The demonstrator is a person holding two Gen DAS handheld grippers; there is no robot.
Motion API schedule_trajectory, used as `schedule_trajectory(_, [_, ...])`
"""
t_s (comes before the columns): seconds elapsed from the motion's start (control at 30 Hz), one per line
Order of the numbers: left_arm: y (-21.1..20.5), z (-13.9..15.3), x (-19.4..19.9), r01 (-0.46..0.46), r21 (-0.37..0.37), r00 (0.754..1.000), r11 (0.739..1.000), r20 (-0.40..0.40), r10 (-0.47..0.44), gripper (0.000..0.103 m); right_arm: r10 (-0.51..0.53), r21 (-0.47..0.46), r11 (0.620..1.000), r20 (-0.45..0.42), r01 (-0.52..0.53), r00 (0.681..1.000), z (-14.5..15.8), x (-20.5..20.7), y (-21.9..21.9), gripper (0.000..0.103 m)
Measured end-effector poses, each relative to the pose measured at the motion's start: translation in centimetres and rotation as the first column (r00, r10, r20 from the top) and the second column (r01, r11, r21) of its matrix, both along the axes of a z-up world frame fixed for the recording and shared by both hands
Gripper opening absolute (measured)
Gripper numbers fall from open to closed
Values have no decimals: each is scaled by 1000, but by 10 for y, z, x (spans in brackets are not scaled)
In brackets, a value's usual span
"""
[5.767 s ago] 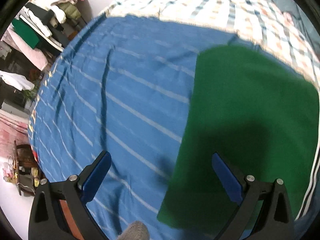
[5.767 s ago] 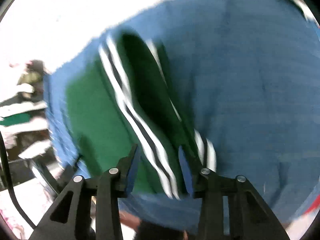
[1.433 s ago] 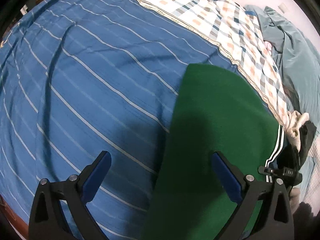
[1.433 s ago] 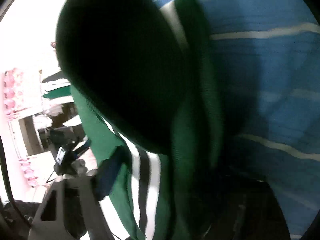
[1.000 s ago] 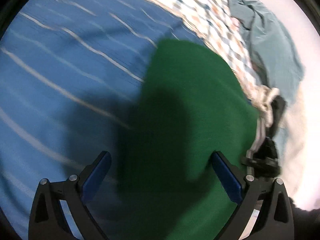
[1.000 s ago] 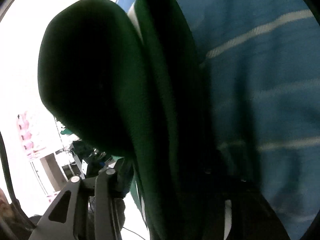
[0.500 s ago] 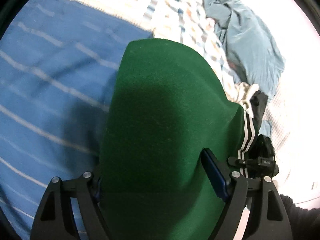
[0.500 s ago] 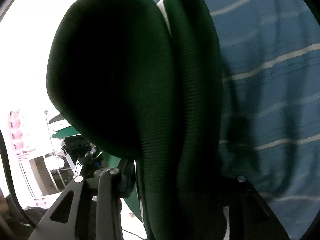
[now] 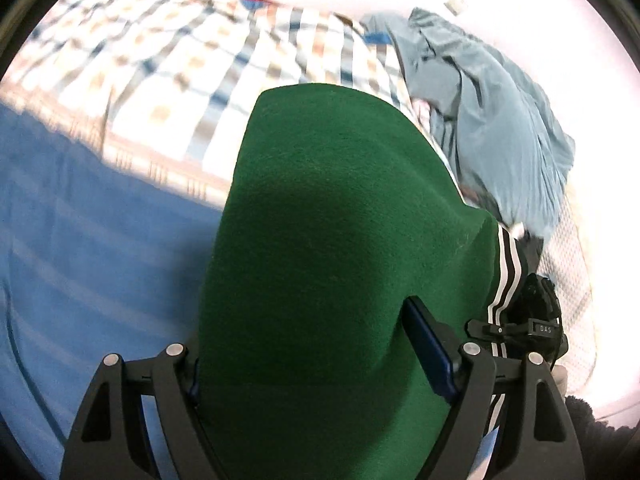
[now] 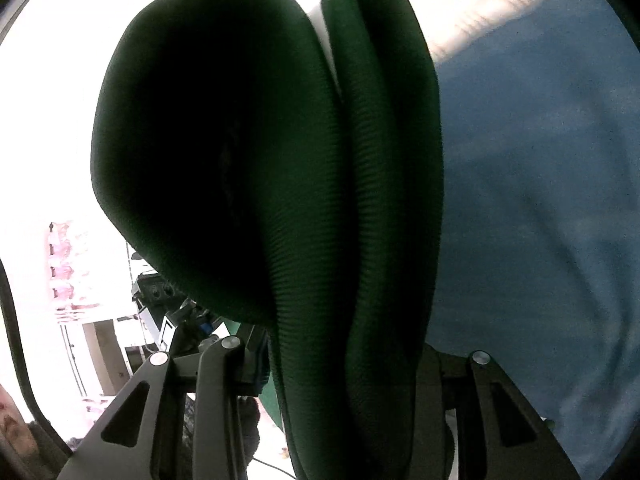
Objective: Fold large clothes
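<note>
Green garment (image 9: 332,216) with black and white stripes along its right edge, dark green ribbed folds in the right wrist view, blue striped bed sheet (image 9: 92,240) on the left, checked blanket (image 9: 192,64) in white, blue and orange far off, light blue cloth (image 9: 492,120) far right

A bedroom is shown: a blue striped bedsheet (image 9: 80,240), with a checked quilt (image 9: 180,80) beyond it.
</note>
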State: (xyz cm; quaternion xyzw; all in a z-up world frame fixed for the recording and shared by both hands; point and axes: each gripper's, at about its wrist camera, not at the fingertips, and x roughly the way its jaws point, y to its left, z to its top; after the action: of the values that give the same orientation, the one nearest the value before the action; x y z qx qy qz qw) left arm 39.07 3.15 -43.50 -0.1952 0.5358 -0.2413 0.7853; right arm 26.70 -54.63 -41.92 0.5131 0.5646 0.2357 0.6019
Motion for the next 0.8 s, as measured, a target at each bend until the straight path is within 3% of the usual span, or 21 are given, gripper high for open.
schedule_trajectory(0.17, [-5, -2, 102, -11, 5, 1000, 1000, 29, 11, 80, 8, -16, 1000, 38, -7, 999, 8, 117, 36, 40])
schedule_trajectory(0.3, [0, -20, 171, -18, 12, 1000, 1000, 21, 18, 80, 22, -45, 999, 55, -20, 998, 0, 240, 13, 40])
schedule_trajectory(0.47, [-7, -76, 246, -30, 23, 999, 999, -33, 31, 80, 51, -92, 995, 41, -47, 998, -34, 358, -1, 40])
schedule_trajectory(0.57, [-20, -116, 264, -34, 111, 998, 993, -46, 39, 84, 53, -147, 988, -5, -53, 999, -65, 406, -15, 40])
schedule_trajectory(0.7, [-20, -135, 257, -41, 106, 999, 993, 29, 38, 97, 58, -168, 984, -39, -64, 998, -94, 426, -23, 45])
schedule_trajectory(0.8, [-22, -135, 256, -47, 127, 997, 991, 63, 40, 99, 76, -275, 958, -42, -85, 996, -91, 422, -17, 64])
